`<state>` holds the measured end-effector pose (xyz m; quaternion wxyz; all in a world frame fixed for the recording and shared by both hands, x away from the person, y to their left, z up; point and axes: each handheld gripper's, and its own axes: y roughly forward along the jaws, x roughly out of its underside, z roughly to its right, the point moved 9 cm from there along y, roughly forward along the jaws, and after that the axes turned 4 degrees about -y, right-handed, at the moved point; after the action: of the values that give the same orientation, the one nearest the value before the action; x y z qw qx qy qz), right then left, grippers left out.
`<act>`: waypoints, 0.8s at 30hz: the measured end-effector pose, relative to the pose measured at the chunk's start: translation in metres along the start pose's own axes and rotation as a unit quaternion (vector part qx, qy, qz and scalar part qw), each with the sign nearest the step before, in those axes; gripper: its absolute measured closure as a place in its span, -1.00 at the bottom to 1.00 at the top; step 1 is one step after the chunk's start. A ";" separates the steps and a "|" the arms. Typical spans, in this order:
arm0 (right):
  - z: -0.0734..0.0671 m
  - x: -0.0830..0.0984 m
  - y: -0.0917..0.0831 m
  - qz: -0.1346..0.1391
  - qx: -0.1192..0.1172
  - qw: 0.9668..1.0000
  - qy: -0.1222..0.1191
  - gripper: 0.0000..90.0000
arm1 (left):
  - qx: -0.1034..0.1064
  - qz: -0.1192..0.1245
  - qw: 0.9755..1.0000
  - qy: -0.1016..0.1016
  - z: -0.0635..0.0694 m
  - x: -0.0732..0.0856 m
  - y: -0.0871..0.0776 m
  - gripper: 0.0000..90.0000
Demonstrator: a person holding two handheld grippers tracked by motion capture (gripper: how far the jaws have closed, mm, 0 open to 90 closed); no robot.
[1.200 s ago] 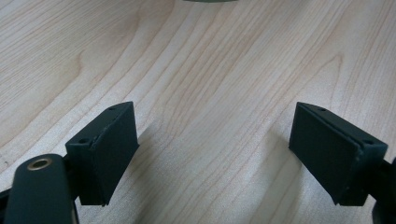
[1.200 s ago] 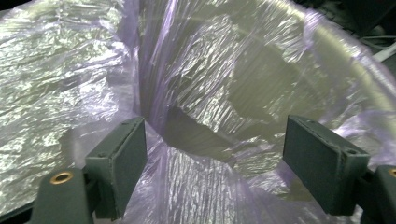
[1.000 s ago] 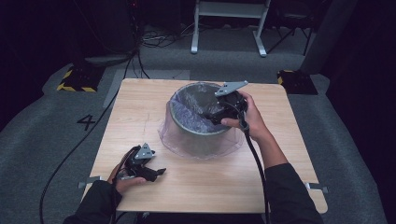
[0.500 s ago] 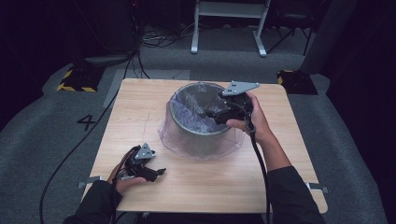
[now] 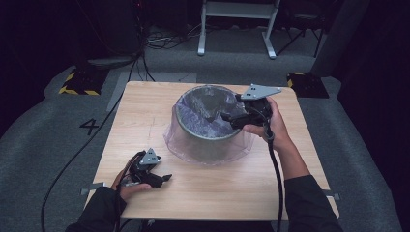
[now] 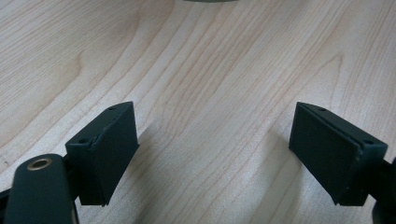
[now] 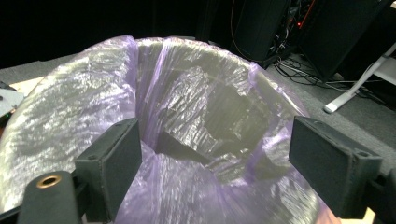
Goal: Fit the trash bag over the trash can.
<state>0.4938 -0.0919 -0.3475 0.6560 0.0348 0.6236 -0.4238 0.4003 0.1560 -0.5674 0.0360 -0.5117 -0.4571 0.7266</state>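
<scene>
A round grey bin (image 5: pixel 208 142) lined with a thin purple plastic bag (image 5: pixel 203 112) stands in the middle of the wooden table (image 5: pixel 145 111); the bag drapes over the rim and down the outside. My right gripper (image 5: pixel 226 117) hovers at the bin's right rim and points left over the opening. In the right gripper view its jaws are open (image 7: pixel 215 163) above the crumpled bag (image 7: pixel 187 107), gripping nothing. My left gripper (image 5: pixel 167 178) lies on the table at the front left. Its open jaws (image 6: pixel 212 149) frame only bare wood (image 6: pixel 210 60).
Bag film spreads onto the table around the bin's base (image 5: pixel 169 145). Beyond the table are grey floor, a white stand (image 5: pixel 237 29), loose cables (image 5: pixel 164 41), two yellow-and-black striped blocks (image 5: pixel 77 82) (image 5: pixel 307 82) and a floor mark "4" (image 5: pixel 90 126).
My right gripper has drifted to the right and slightly up, from over the bin's inside towards its right rim. The left gripper has stayed put.
</scene>
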 end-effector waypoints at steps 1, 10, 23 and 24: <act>0.001 0.001 -0.001 -0.001 0.001 1.000 0.000 -0.63 | 0.000 0.000 1.000 0.000 0.000 0.000 0.000 -0.67; 0.004 0.008 -0.015 -0.003 0.009 1.000 -0.001 -0.63 | 0.000 0.000 1.000 0.000 0.000 0.000 0.000 -0.67; 0.003 0.025 -0.030 -0.026 0.012 1.000 -0.013 -0.64 | 0.000 0.000 1.000 0.000 0.000 0.000 0.000 -0.67; 0.003 0.026 -0.031 -0.026 0.012 0.999 -0.014 -0.64 | 0.000 0.000 1.000 0.000 0.000 0.000 0.000 -0.67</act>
<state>0.4742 -0.1265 -0.3542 0.6529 0.0203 0.6101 -0.4485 0.4004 0.1560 -0.5674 0.0361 -0.5117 -0.4571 0.7266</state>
